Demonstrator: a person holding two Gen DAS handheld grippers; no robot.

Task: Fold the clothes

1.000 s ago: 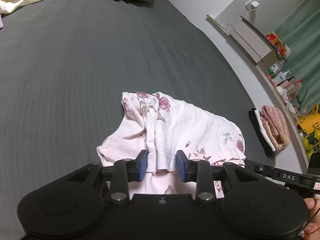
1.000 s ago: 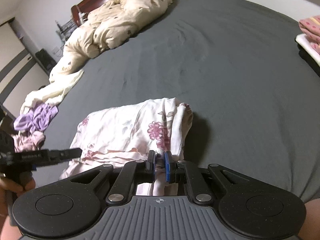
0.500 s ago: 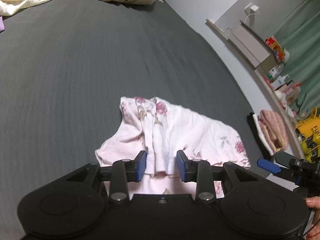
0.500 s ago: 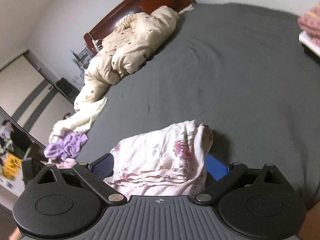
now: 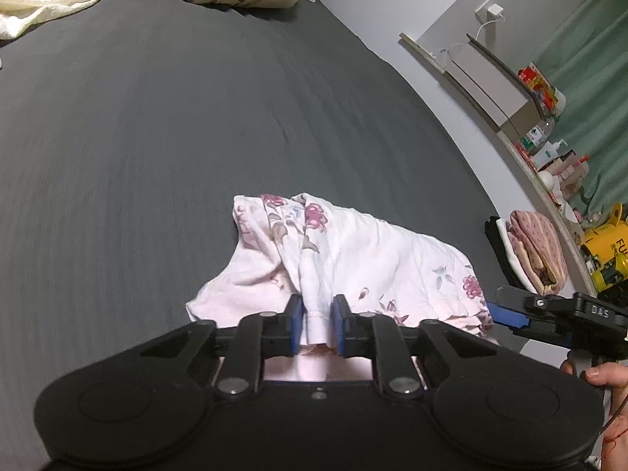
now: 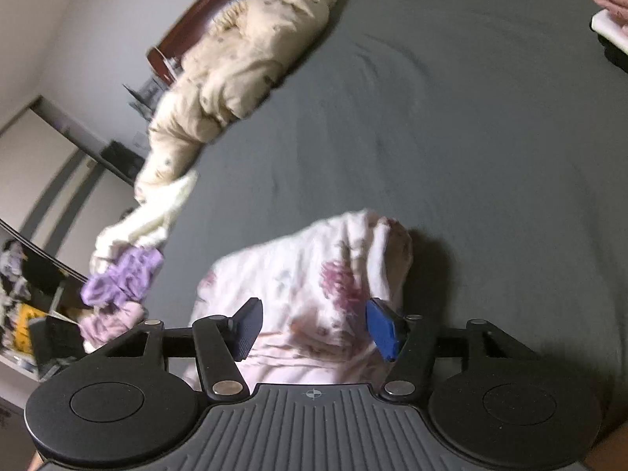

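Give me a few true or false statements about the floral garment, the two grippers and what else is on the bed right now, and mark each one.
1. The left hand-held gripper is pinching a fold of the floral garment. True.
2. The right hand-held gripper is clamped shut on the garment. False: its jaws are spread wide, with the cloth lying loose between them.
3. The garment lies on a dark grey bed sheet. True.
4. The garment is spread out flat in one layer. False: it is bunched, with several layers showing at its near edge.
5. A stack of folded clothes sits at the bed's edge. True.
6. The beige quilt covers the garment. False: it lies apart, near the headboard.
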